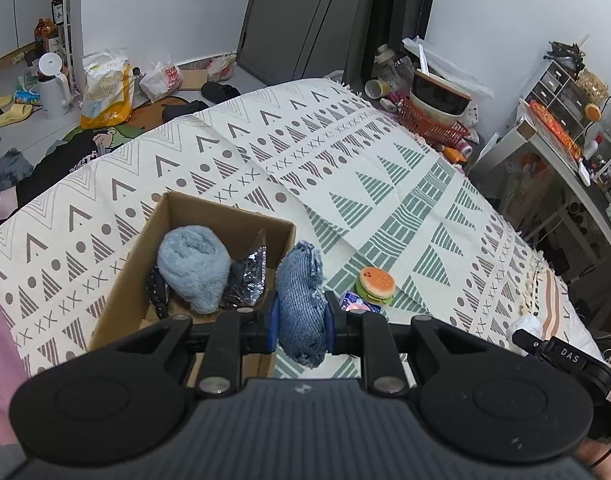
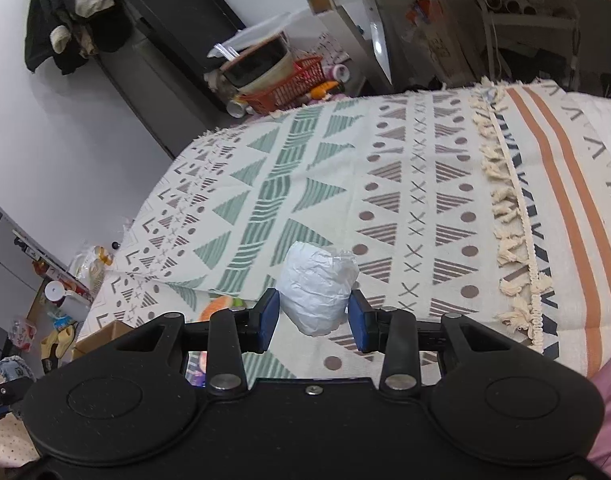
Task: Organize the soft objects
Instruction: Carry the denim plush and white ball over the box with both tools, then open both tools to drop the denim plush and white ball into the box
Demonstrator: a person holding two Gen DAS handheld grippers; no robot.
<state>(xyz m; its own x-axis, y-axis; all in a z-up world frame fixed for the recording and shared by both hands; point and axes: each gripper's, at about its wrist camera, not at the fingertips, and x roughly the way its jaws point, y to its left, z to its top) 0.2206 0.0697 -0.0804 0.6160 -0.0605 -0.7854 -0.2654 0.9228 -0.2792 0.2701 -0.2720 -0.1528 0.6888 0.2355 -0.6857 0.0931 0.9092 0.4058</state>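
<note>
- Our left tool (image 1: 301, 316) is clamped on the rolled denim cloth (image 1: 301, 300), held just right of the cardboard box (image 1: 177, 256); we should carry it leftward over the rim before letting go, beside the fluffy blue roll (image 1: 195, 268).
- Our right tool (image 2: 314, 318) stands open around the white crumpled bundle (image 2: 317, 290) on the patterned bedspread (image 2: 425, 184); its pads look not yet pressed in, so we should close squarely on its middle.

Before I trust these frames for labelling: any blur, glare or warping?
Left wrist view: sharp, evenly lit, the denim roll in the left gripper crisp, room edges bowed by fisheye. Right wrist view: same bowing, the white bundle clear, no glare.
</note>
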